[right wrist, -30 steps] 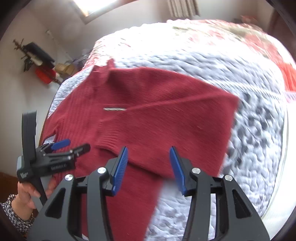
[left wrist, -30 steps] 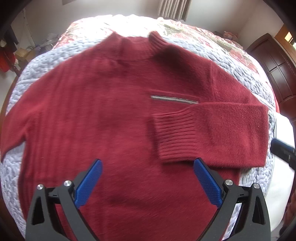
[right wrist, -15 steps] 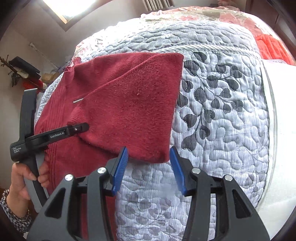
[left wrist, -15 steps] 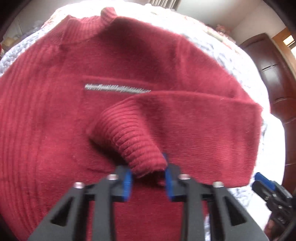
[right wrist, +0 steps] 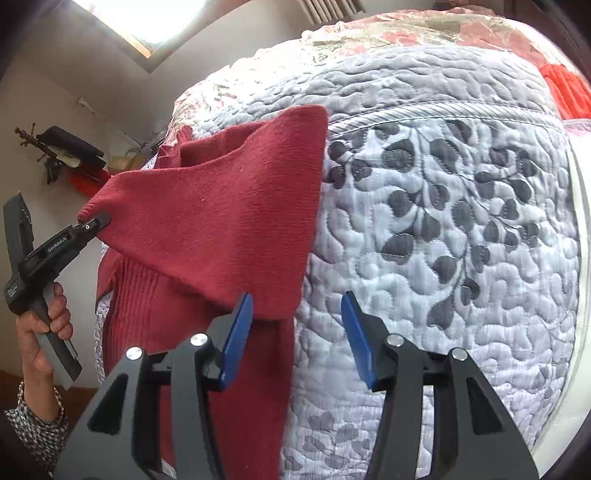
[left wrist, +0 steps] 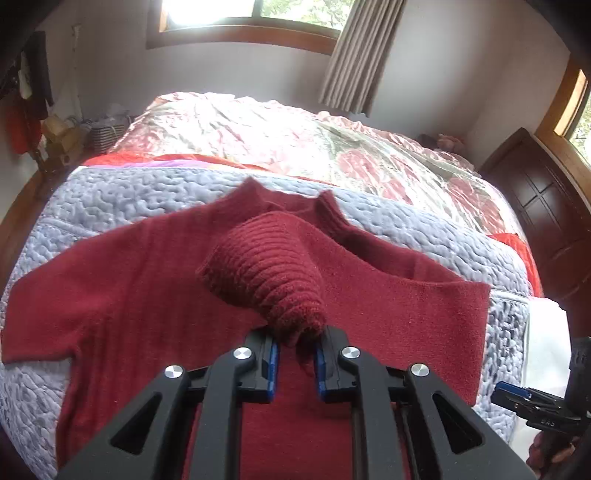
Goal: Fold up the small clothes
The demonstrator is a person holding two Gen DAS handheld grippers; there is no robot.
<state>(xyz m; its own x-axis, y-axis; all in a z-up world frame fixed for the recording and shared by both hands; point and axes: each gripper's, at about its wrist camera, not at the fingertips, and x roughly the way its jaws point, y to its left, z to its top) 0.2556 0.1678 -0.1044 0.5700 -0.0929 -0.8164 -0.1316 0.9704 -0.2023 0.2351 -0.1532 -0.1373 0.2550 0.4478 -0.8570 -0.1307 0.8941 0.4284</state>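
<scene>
— Grey quilted bedding (right wrist: 424,229) is spread over the bed, and a red sweater (left wrist: 122,302) is laid flat on it, collar toward the window (left wrist: 251,14).

— What is held by the left gripper (left wrist: 295,363)?

— The ribbed cuff (left wrist: 266,273) of one sleeve is pinched between its blue pads and raised above the sweater's chest, the sleeve being drawn up from the folded side.

— And the right gripper (right wrist: 297,339)?

— Its jaws are spread wide with nothing between them; it is held over the quilt, just beside the sweater's folded edge.
</scene>
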